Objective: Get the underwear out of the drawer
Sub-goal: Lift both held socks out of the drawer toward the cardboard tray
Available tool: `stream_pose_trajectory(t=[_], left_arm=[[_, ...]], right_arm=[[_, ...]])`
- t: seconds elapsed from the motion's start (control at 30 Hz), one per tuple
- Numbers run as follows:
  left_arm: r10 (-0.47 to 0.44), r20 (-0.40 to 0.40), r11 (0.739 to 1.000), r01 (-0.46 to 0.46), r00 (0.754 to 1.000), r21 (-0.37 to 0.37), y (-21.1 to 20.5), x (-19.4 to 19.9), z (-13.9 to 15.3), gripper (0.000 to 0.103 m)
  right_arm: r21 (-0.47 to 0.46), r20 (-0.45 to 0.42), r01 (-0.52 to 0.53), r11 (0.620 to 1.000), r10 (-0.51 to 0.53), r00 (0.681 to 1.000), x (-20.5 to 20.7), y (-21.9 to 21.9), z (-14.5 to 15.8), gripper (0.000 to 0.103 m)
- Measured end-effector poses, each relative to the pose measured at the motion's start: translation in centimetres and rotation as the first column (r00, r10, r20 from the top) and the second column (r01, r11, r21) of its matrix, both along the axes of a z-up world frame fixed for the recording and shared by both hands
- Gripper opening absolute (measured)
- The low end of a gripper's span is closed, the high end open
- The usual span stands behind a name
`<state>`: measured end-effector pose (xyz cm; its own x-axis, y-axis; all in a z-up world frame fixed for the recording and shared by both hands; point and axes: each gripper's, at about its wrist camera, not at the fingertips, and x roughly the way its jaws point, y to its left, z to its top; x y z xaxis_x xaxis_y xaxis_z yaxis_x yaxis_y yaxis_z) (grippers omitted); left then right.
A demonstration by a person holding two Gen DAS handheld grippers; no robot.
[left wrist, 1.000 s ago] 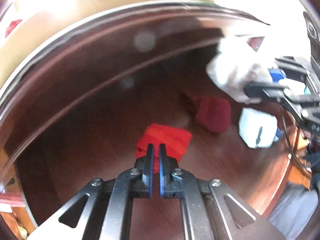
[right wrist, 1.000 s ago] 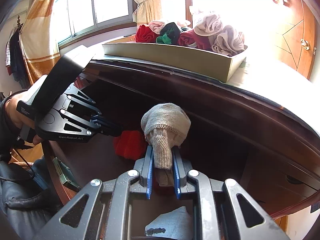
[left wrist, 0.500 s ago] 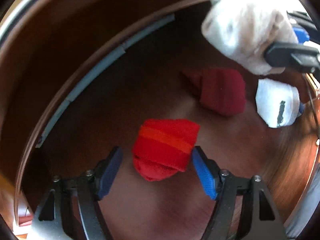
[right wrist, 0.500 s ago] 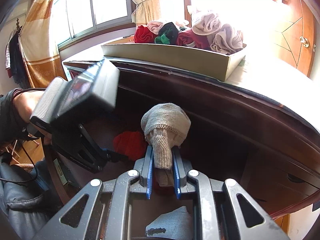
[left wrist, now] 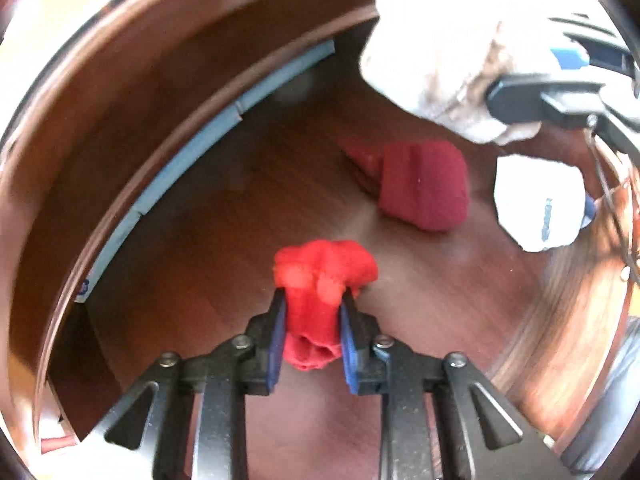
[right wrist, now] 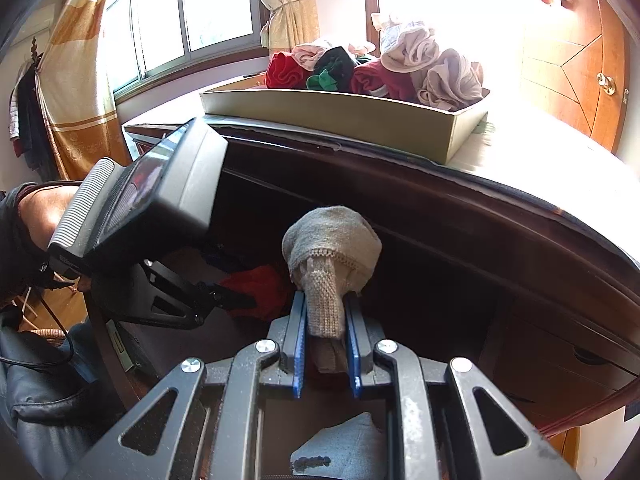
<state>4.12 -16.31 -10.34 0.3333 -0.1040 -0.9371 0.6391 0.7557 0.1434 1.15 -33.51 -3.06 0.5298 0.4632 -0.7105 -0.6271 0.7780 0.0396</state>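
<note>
Currently the left gripper (left wrist: 313, 326) points steeply down into the open wooden drawer (left wrist: 168, 168), and its jaws, which have just been closing, are clenched on a bright red rolled garment (left wrist: 320, 280); the fabric bulges out above the blue pads (left wrist: 277, 336) and its lower end shows between them. The garment appears to rest on the drawer floor or just above it; motion blur prevents a firm reading. Farther back on the drawer floor lies a dark red folded garment (left wrist: 426, 186), and just beside it, toward the right wall, a white folded garment (left wrist: 536, 208) with a small dark mark. The right gripper (right wrist: 326, 316) is held above the drawer with its jaws clamped on a grey-beige rolled garment (right wrist: 332, 248), whose rounded end stands clear above the fingertips. In the right wrist view the person's hand (right wrist: 44, 208) grips the left tool at the left edge of the drawer. On the table above the drawer stands a shallow cardboard box (right wrist: 344, 114) filled with rolled garments in red, green, white and pink. A window (right wrist: 180, 16) with a curtain (right wrist: 288, 4) stands behind it, and a wooden door (right wrist: 572, 60) is at the right.
</note>
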Motion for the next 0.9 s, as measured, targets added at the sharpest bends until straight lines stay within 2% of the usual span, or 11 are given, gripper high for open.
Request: stream_pose_trajectory(t=[0.17, 0.33, 0.53, 0.9], left_arm=[[0.065, 0.055, 0.995, -0.060, 0.996, -0.076, 1.7, -0.6, 2.0, 0.021], [0.136, 0.124, 0.984, -0.120, 0.983, -0.128, 3.2, -1.3, 3.4, 0.021], [0.175, 0.214, 0.978, -0.145, 0.961, -0.147, 4.0, -2.5, 4.0, 0.021], [0.216, 0.298, 0.970, -0.168, 0.930, -0.177, 5.4, -4.6, 6.1, 0.021]], right_arm=[[0.009, 0.016, 0.002, 1.000, -0.002, 1.000, -0.5, -0.2, 0.2, 0.019], [0.013, 0.033, 0.004, 1.000, -0.005, 0.999, -1.0, -0.3, 0.3, 0.019], [0.032, 0.052, 0.007, 0.999, -0.008, 0.999, -1.6, -0.7, 0.6, 0.019], [0.069, 0.088, 0.000, 0.998, -0.006, 0.996, -2.4, -1.3, 1.0, 0.019]])
